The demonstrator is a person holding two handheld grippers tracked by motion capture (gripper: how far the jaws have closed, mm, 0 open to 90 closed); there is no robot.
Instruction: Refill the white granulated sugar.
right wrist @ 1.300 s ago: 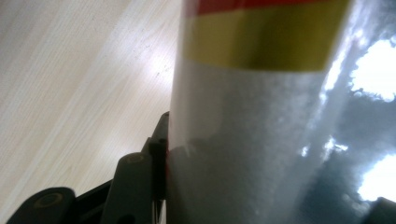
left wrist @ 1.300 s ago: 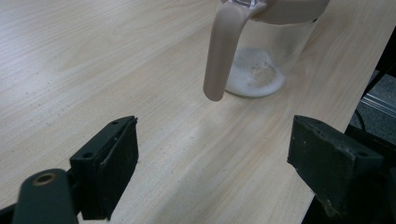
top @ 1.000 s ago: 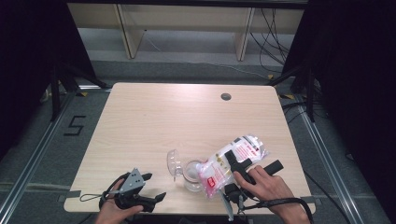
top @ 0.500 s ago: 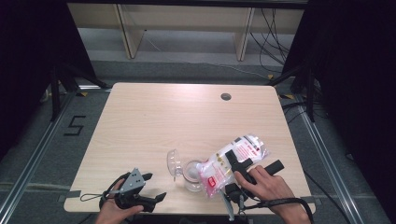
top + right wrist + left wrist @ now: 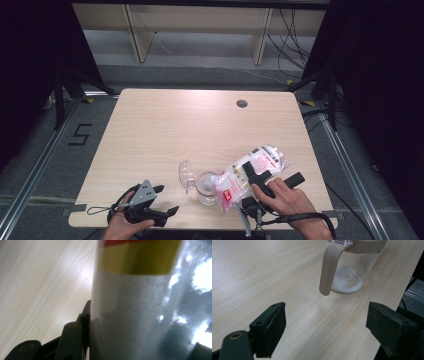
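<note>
The right tool (image 5: 248, 176) clamps a clear bag of white powder (image 5: 250, 172), tipped with its red-labelled end over the mouth of the clear jug (image 5: 206, 187), which stands near the front edge of the worktop (image 5: 165, 130). Nothing has shifted over the last second: bag, jug and both hands sit as before, so the pour is probably being held steady. A little white powder lies in the jug's bottom. The left tool (image 5: 162, 200) rests left of the jug, jaws apart and empty.

Even overhead light on the table (image 5: 165, 130), dark surroundings; bag (image 5: 140, 305) blurred close-up with bright glare spots.
</note>
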